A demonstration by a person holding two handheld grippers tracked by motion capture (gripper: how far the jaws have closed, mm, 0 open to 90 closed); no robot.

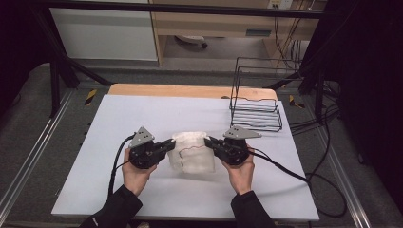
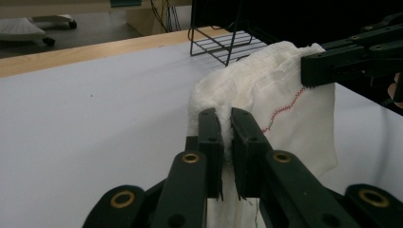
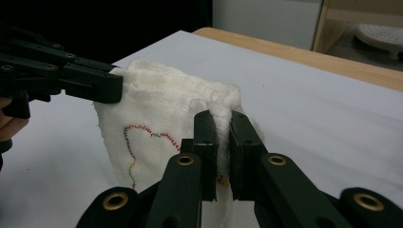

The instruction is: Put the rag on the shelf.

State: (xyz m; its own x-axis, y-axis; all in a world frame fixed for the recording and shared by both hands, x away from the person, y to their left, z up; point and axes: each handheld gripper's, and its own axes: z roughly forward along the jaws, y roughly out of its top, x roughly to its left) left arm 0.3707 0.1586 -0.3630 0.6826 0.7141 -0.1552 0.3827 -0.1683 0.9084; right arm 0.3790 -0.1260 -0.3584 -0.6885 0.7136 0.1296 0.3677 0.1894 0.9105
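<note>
Worktop (image 1: 142,114) w/ pale blue-white sheet is taking up most of the high view, wood strip showing along the far edge. Black wire rack (image 1: 255,105) is sitting at the far right corner, well apart from the action, prob not getting in the way unless the cloth is swung toward that corner. Cables are trailing off the right edge to the floor.

White cloth (image 1: 192,152) is sitting mid-worktop, a bit toward the near edge, being held up btwn both tongs, lower part looking to be resting on the sheet. Looks like thin gauzy woven fabric, folded or layered, w/ a coloured stitched line (image 3: 142,130) running across one face. Judging: very light, soft, floppy, no stiffness, so it's sagging wherever unsupported; not fragile, not slippery, loose weave could snag. Best hold is at top corners/edges, pinching through all layers.

Left tongs (image 2: 227,137) are clenched on the cloth's top left corner, fabric bunching btwn the jaws. Right tongs (image 3: 223,137) are clenched on the opposite top corner same way. Nothing standing btwn the two tongs but the cloth itself.
</note>
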